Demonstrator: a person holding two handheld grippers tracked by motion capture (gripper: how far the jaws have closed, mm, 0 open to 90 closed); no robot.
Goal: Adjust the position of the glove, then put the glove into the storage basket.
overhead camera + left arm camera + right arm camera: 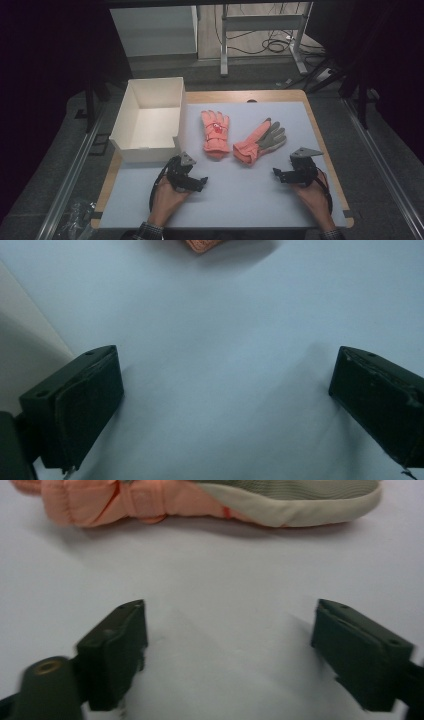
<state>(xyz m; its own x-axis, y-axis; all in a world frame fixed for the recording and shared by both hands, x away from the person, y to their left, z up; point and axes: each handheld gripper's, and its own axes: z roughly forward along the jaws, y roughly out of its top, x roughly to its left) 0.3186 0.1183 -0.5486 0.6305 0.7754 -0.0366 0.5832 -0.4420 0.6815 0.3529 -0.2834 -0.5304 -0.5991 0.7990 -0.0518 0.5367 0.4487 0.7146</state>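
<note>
- Two pink gloves are lying side by side near the middle of the worktop (235,200), not touching each other.
- The left glove (215,131) is lying back up, its digits pointing away from the person, just right of the box (150,117).
- The right glove (260,141) is lying tilted, its grey palm facing up and its cuff toward the person.
- The white box is sitting open at the worktop's left edge, beside the left glove.
- The left gripper (192,182) is hovering low over the worktop in front of the box, short of the left glove's cuff; its fingers (82,405) are standing released, with only bare worktop between them.
- In the left gripper view, the cuff tip is peeking in at the top edge, well ahead of the fingers.
- The right gripper (287,175) is sitting near the right glove's cuff, apart from it; its fingers (115,652) are spread wide and grasping nothing.
- In the right gripper view, the right glove is lying across the top, ahead of the fingers.
</note>
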